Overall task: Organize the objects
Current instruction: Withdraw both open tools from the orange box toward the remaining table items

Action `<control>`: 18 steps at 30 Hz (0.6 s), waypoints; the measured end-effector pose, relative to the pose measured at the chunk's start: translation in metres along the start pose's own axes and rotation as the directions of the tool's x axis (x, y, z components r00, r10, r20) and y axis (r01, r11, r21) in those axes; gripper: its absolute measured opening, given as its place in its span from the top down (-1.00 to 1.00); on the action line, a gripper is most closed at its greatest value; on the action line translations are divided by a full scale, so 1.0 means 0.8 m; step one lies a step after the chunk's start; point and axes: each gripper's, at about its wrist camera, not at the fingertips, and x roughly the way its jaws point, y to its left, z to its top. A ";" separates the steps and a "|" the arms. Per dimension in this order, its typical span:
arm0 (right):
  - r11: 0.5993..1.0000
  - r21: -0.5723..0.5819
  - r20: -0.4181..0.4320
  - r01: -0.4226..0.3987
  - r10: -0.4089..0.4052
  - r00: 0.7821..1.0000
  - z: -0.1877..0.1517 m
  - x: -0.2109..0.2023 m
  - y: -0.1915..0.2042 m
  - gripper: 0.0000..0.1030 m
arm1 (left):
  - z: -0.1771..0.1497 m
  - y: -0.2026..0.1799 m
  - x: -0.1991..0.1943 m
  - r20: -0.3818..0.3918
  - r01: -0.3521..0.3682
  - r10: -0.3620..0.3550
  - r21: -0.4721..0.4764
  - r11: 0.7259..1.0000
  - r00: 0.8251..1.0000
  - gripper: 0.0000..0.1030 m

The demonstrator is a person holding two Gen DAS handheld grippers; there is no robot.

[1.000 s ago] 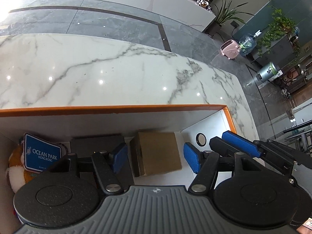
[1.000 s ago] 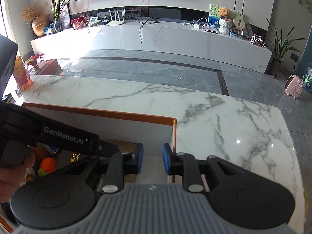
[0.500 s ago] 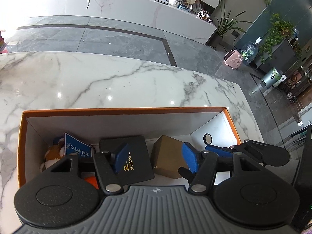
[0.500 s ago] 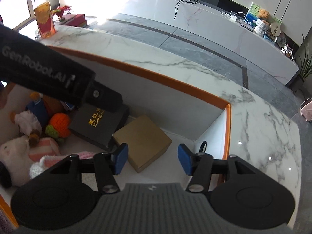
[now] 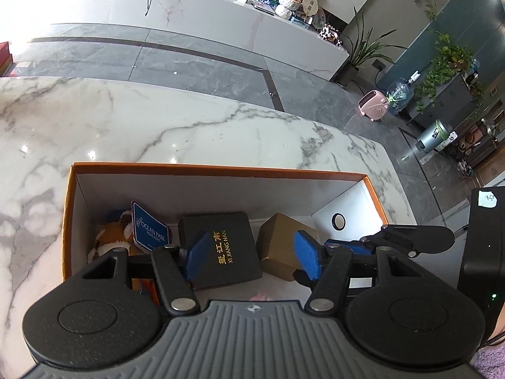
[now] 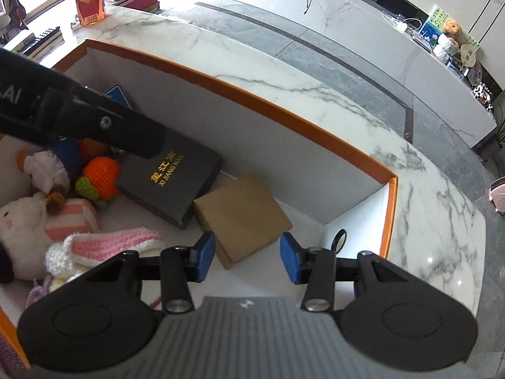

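Over the orange-rimmed box point(image 6: 252, 99), the left gripper point(image 5: 249, 254) hangs spread; the right gripper point(image 6: 247, 257) (empty) is closing above the brown carton point(image 6: 241, 211).

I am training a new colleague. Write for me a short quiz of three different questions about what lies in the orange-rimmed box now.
1. True or false: the black box printed XI JIANG NAN lies directly beside the brown cardboard box.
2. Multiple choice: what lies between the jaws of the right gripper? A) a corner of the brown cardboard box, not pressed by the pads B) the orange knitted toy C) the blue Ocean Park tag
3. Fill in: the round black-ringed hole is in the box's short white ____ wall.

Key: 1 true; 2 A; 3 end.
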 end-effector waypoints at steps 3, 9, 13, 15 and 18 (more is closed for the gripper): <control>1.000 -0.018 -0.038 -0.010 0.010 0.999 -0.005 0.006 0.007 0.03 | -0.003 0.001 -0.004 0.001 0.011 -0.011 -0.008 1.000 1.000 -0.38; 0.999 -0.007 -0.075 0.037 -0.037 0.997 -0.006 0.030 -0.001 0.53 | -0.012 0.003 -0.015 0.013 0.025 -0.025 -0.003 1.000 1.000 -0.37; 0.993 -0.094 -0.036 0.074 -0.077 0.996 -0.006 0.030 0.006 0.54 | -0.016 0.007 -0.020 0.021 0.009 -0.009 0.008 1.000 1.000 -0.37; 0.993 -0.108 -0.033 0.054 -0.058 0.998 -0.006 0.030 0.008 0.56 | -0.018 0.010 -0.021 0.023 0.006 -0.006 0.004 1.000 1.000 -0.37; 0.989 -0.140 -0.011 0.044 -0.046 0.999 -0.003 0.027 0.015 0.59 | -0.021 0.012 -0.023 0.024 -0.003 0.003 0.007 1.000 1.000 -0.37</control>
